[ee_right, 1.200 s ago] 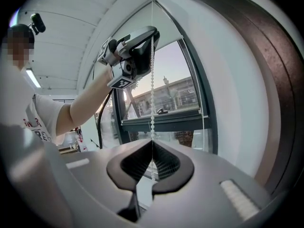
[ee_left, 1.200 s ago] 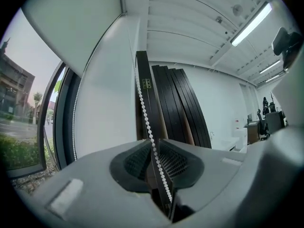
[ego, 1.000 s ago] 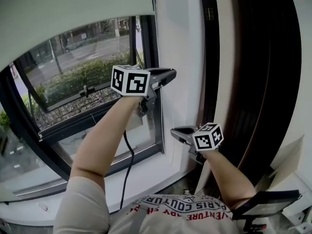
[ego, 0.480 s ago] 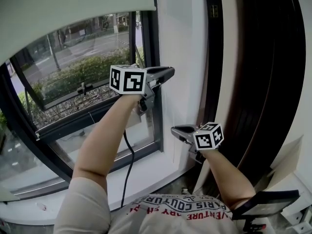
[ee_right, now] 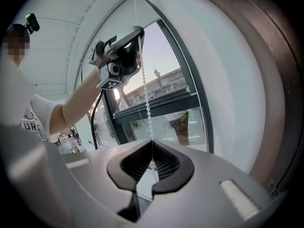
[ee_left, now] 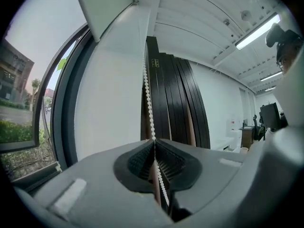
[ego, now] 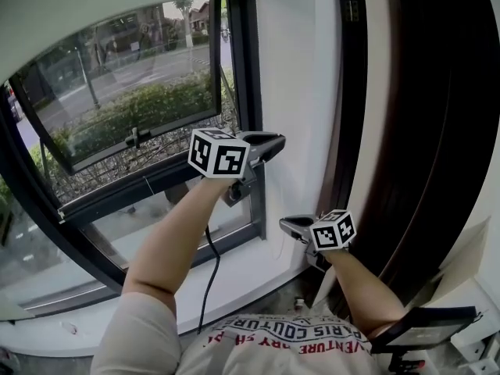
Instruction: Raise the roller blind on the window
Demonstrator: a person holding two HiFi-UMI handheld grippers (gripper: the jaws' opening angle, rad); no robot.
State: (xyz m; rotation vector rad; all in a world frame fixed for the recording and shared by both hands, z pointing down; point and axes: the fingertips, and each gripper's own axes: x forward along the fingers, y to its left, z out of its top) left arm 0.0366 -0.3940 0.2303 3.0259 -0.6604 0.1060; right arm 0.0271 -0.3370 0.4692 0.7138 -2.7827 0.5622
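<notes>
The pale roller blind [ego: 94,6] hangs over the top of the window [ego: 133,108], its hem high on the glass. Its white bead chain [ee_left: 148,99] runs down along the white wall strip beside the frame. My left gripper [ego: 277,141] is up at mid-window height, shut on the chain, which passes between its ribbed pads [ee_left: 154,141]. Lower down and to the right, my right gripper [ego: 285,223] is shut on the same chain [ee_right: 144,80], which enters its pads [ee_right: 152,141]. The right gripper view shows the left gripper [ee_right: 137,32] above on the chain.
A white wall pillar [ego: 293,76] stands right of the dark window frame [ego: 242,61]. Dark brown vertical panels [ego: 422,116] fill the right side. A black cable [ego: 207,280] hangs from the left gripper. The white sill [ego: 234,276] lies below, and a dark device [ego: 422,326] sits at the lower right.
The left gripper has come down with the chain in its jaws, and the blind's hem has gone up. The right gripper has stayed almost in place.
</notes>
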